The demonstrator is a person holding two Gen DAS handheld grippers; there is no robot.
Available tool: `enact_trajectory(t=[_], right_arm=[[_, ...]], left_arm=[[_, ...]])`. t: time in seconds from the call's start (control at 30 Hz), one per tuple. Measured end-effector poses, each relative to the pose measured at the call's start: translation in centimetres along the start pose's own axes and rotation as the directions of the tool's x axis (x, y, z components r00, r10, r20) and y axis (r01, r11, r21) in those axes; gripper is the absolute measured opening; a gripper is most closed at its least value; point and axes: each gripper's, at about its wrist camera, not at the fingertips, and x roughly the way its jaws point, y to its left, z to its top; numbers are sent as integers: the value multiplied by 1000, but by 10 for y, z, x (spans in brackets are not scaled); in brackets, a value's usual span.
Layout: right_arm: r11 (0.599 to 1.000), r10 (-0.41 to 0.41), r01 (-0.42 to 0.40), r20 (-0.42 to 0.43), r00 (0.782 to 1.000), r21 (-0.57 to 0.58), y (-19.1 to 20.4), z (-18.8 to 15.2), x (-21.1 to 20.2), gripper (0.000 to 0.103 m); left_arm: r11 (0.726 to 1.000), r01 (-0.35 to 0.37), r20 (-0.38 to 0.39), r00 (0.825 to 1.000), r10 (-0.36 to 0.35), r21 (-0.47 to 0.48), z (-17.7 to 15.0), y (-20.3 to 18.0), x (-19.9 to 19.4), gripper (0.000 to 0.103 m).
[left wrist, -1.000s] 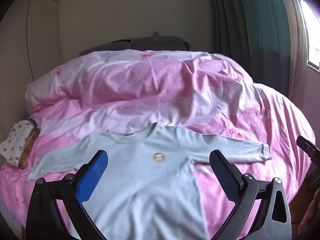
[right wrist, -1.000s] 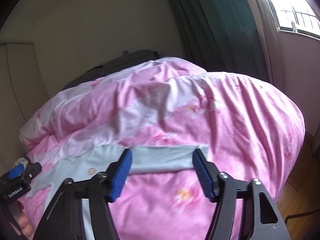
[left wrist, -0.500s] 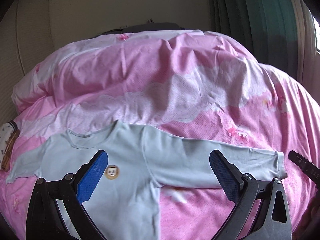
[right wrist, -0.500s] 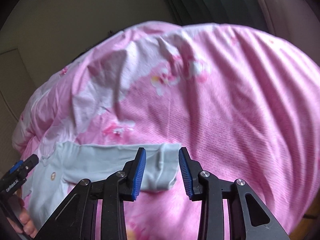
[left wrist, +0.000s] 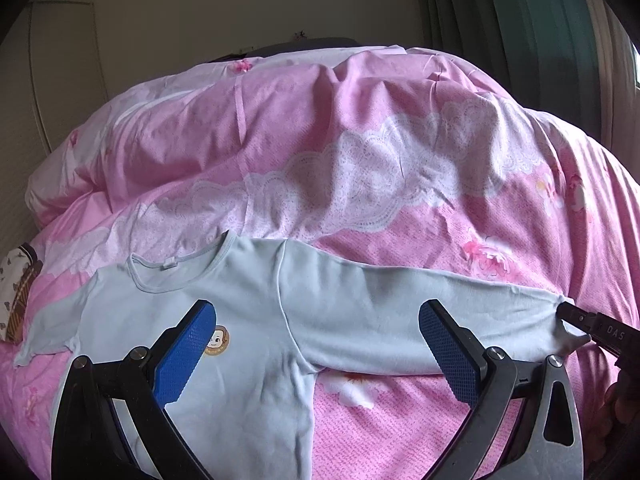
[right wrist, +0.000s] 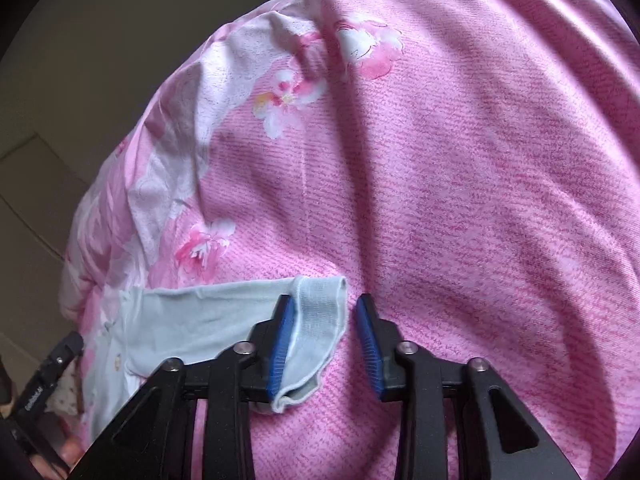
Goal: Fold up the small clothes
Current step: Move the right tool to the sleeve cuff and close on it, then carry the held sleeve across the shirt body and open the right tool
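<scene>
Pink duvet (left wrist: 360, 128) on the bed carries the blue shirt (left wrist: 240, 320) laid flat; right tool (right wrist: 324, 344), half-spread around the cuff (right wrist: 320, 312), should pinch fully before folding inward, while left tool (left wrist: 316, 352) hovers wide apart.

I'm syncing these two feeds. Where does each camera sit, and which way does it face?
Left wrist: sits on the left tool, looks along its open fingers over the shirt and quilt toward the wall; the right tool shows at the edge.
Right wrist: sits on the right tool, looks down at the sleeve cuff between its fingers; the left tool and a hand show at lower left.
Shared: shirt, sleeve, quilt, each other's tool.
</scene>
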Motion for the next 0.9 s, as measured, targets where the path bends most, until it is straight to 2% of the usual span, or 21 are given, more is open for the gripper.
enact_trajectory(t=[0.03, 0.27, 0.47, 0.67, 0.9], right_arm=[[1000, 21, -21, -5, 1000, -1, 2, -1, -1, 13], [999, -8, 11, 60, 998, -41, 30, -2, -32, 11], [994, 11, -1, 89, 996, -114, 89, 2, -63, 11], [978, 62, -43, 90, 994, -205, 174, 0, -72, 11], [943, 96, -75, 49, 994, -325, 284, -17, -45, 11]], left_arm=[[1000, 0, 2, 1000, 0, 3, 0, 1, -1, 103], [1000, -14, 16, 1000, 14, 4, 2, 21, -16, 103], [999, -16, 31, 999, 17, -51, 6, 64, -36, 103], [994, -42, 45, 998, 47, -104, 4, 129, -56, 103], [976, -69, 49, 996, 81, -208, -3, 237, -63, 103]])
